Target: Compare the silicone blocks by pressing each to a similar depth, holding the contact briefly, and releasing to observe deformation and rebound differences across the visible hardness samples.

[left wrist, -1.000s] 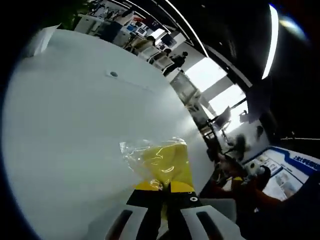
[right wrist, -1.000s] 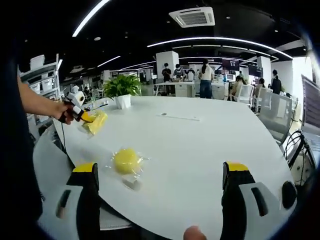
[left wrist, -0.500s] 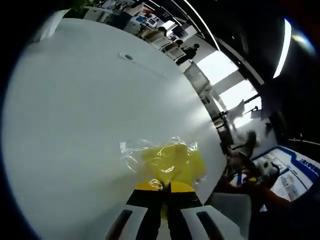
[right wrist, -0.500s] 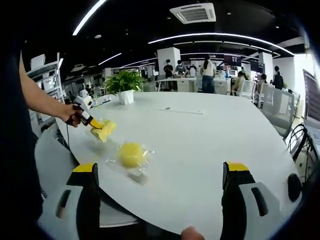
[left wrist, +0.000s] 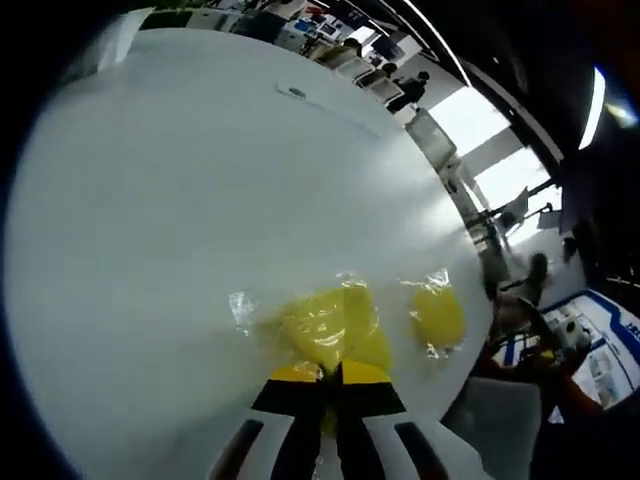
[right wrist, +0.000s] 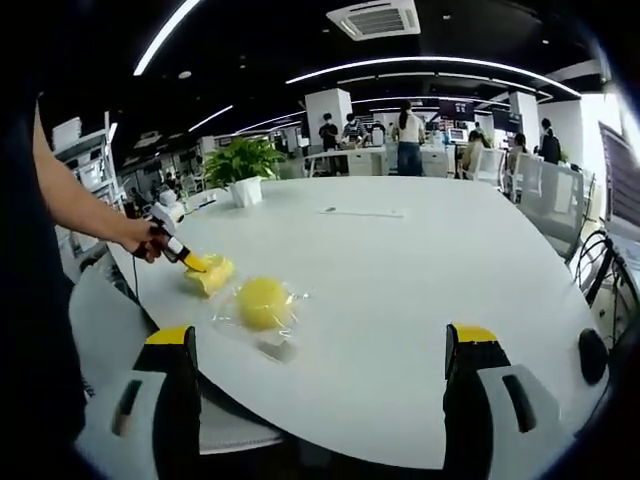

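Though unlabeled — bagged yellow block [left wrist: 335, 325] in left claw [left wrist: 328, 372]

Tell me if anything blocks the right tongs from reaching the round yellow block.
Nothing visible does: the right tongs are open, with bare white table between them and the bagged round yellow block. The left tongs hold another bagged block beside it.

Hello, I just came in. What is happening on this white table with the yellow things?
A person works with a handheld gripper in each hand. The left gripper is shut on a yellow block in a clear bag, bringing it onto the white table. A second, round yellow block in its own bag lies just beside it on the table. The right gripper is open, holding nothing, and hangs at the near edge of the table, apart from both blocks.
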`<state>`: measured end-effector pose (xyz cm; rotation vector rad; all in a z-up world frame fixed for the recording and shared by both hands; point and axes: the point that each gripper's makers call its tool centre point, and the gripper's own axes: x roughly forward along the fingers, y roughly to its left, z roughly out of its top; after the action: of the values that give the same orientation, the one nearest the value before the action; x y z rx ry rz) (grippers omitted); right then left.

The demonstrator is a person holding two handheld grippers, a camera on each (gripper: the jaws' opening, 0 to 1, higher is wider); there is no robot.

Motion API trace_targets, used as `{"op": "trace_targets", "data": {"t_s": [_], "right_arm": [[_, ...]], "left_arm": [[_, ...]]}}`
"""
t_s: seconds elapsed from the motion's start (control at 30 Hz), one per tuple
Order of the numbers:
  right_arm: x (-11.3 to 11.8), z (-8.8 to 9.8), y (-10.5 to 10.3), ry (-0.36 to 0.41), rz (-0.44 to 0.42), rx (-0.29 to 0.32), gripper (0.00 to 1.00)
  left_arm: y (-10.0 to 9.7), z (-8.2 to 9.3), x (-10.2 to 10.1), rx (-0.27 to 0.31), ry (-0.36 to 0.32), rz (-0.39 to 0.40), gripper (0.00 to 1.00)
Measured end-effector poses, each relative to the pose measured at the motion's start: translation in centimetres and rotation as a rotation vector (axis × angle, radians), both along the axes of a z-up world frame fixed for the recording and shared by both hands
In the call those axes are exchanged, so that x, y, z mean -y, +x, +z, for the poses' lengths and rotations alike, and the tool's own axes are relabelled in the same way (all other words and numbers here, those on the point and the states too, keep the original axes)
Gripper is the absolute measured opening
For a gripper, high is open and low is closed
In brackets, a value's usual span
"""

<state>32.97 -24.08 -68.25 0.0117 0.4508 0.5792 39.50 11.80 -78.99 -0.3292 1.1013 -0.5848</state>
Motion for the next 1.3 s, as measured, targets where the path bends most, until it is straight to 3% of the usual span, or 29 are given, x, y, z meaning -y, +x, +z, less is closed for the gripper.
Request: {"op": "trace_targets", "data": {"t_s": [0.03,0.07,0.17,0.3,0.4,0.63,0.73,0.83,0.93,1.17,1.27,1.3], "right_arm": [[0.0,-0.1,-0.1,-0.001,-0.003,-0.002,0.97],[0.1,-0.1,-0.1,0.001,-0.008,-0.006,0.97],[0.2,-0.3,-0.2,0.000,-0.015,-0.013,0.97],[0.3,-0.2,-0.2,-0.002,-0.020,-0.012,0.97],[0.2,0.0,-0.1,-0.003,-0.021,-0.009,0.97],[-0.1,0.0,-0.1,0.005,-0.022,-0.006,0.97],[-0.4,0.2,-0.1,0.010,-0.017,-0.003,0.97],[-0.5,0.3,0.0,0.010,-0.011,0.002,0.97],[-0.6,0.6,0.0,0.010,-0.010,0.005,0.97],[-0.3,0.9,0.4,-0.009,-0.001,0.018,0.97],[-0.2,0.8,0.5,-0.002,-0.002,0.016,0.97],[-0.2,0.8,0.6,-0.001,-0.002,0.016,0.97]], "left_arm": [[0.0,0.1,0.4,0.012,-0.001,-0.016,0.02],[0.0,0.1,0.7,-0.017,-0.004,-0.003,0.02],[0.0,-0.1,1.4,0.033,0.039,-0.090,0.02],[0.1,-0.6,1.2,0.009,0.048,-0.065,0.02],[0.2,-0.6,1.1,0.076,0.094,-0.133,0.02],[0.3,-0.8,1.2,0.150,0.183,-0.179,0.05],[0.4,-0.6,1.1,0.152,0.178,-0.144,0.09],[1.3,-0.4,0.0,0.269,0.220,-0.139,0.23],[1.9,-0.5,-1.4,0.319,0.260,-0.071,0.43],[0.8,0.8,-3.0,0.403,0.177,-0.001,0.84],[0.5,2.7,-3.8,0.504,0.166,0.010,0.96],[0.3,3.1,-4.1,0.514,0.161,0.014,0.99]]}}
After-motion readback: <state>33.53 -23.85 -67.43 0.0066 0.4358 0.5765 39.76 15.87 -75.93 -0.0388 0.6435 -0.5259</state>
